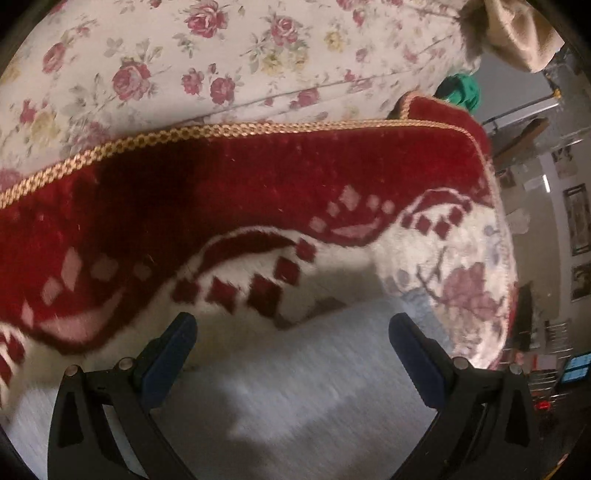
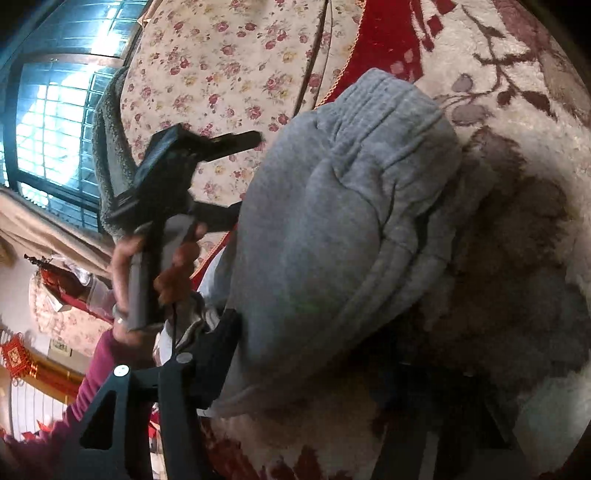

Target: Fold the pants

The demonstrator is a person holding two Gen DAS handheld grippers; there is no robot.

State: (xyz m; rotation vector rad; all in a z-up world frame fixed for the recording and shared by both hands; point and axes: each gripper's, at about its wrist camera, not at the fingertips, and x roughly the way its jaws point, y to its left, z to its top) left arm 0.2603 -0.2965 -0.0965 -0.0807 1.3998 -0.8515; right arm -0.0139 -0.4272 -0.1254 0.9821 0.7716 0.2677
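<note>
The grey pants point(image 1: 295, 387) lie on a red and white plush blanket point(image 1: 221, 206). In the left wrist view my left gripper point(image 1: 291, 332) is open, its blue-padded fingers point(image 1: 173, 354) spread just above the grey cloth, holding nothing. In the right wrist view the pants point(image 2: 332, 229) are bunched into a thick folded heap with the ribbed waistband at the top. My right gripper's left finger point(image 2: 218, 350) presses against the heap's lower left edge; the other finger is hidden under the cloth. The left gripper point(image 2: 236, 173), held in a hand, shows at the heap's left side.
A floral sheet point(image 1: 221, 55) covers the bed beyond the blanket's gold trim point(image 1: 147, 142). A green object point(image 1: 461, 90) and beige cloth point(image 1: 517, 29) sit at the far right corner. A barred window point(image 2: 55, 122) is at the left in the right wrist view.
</note>
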